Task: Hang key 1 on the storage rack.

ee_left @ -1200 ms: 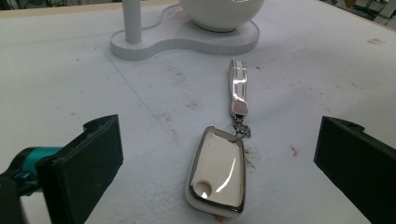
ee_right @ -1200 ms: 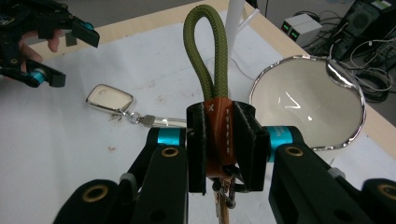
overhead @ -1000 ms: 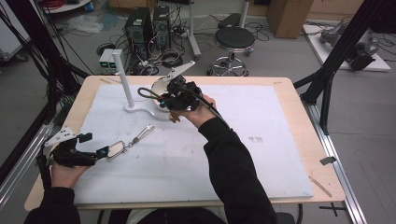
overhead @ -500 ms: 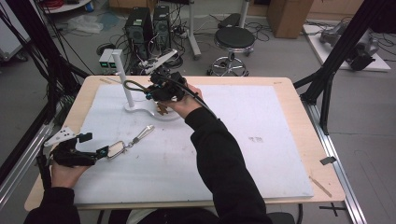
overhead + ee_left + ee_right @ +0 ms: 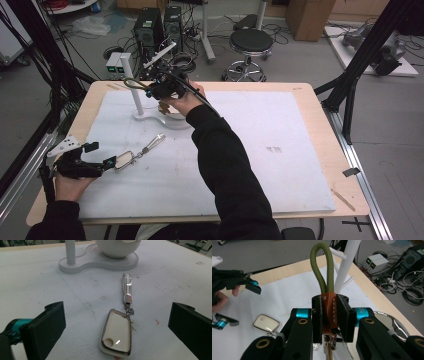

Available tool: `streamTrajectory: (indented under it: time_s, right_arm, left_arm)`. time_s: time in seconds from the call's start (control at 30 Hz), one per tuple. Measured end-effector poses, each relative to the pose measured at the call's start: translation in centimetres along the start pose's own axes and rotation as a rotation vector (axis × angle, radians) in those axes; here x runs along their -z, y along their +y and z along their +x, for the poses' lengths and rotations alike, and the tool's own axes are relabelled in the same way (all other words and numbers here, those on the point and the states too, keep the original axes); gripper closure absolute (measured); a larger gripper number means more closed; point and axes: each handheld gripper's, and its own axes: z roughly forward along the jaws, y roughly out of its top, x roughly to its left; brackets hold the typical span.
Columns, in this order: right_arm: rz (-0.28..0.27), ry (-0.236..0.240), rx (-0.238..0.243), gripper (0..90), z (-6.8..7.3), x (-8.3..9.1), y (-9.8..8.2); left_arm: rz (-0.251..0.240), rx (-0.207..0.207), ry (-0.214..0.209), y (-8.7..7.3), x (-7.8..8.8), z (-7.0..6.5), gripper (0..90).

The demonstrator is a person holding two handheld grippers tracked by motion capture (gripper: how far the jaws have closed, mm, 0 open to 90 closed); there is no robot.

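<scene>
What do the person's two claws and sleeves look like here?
Both arms wear long black sleeves. The right claw has flat black jaws on black linkage arms with brass-coloured pivots and teal collars. The left claw has the same black jaw blocks, a teal collar and a grey three-cornered plate. A black cable trails from the right one.

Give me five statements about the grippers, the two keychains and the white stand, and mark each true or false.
1. The right gripper is shut on the rope keychain. True.
2. The left gripper clamps the white key fob. False: its jaws stand open on either side, clear of it.
3. The white key fob lies flat on the table mat. True.
4. The rope loop is red. False: it is olive green with an orange-brown sleeve.
5. The white stand lies toppled. False: its post stands upright.
</scene>
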Motion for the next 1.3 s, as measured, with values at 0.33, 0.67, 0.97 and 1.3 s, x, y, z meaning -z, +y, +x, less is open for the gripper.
streamTrajectory:
  time_s: [0.33, 0.67, 0.97, 1.3]
  right_arm:
    - [0.015, 0.023, -0.017, 75.8, -0.1, -1.4, 2.3]
    - [0.063, 0.023, -0.06, 75.7, -0.9, -3.8, 2.8]
    - [0.09, -0.015, -0.094, 75.7, -1.3, -5.6, 2.6]
    - [0.11, -0.022, -0.11, 72.9, -1.7, -5.9, 2.3]
  left_arm:
    - [0.0, -0.011, -0.008, 0.0, 0.0, -0.1, 1.7]
    - [-0.005, -0.007, -0.008, 0.0, 0.0, 0.0, 1.7]
    - [-0.006, -0.004, -0.009, 0.0, -0.1, 0.0, 1.7]
    - [0.0, -0.006, -0.011, 0.0, -0.1, 0.0, 1.7]
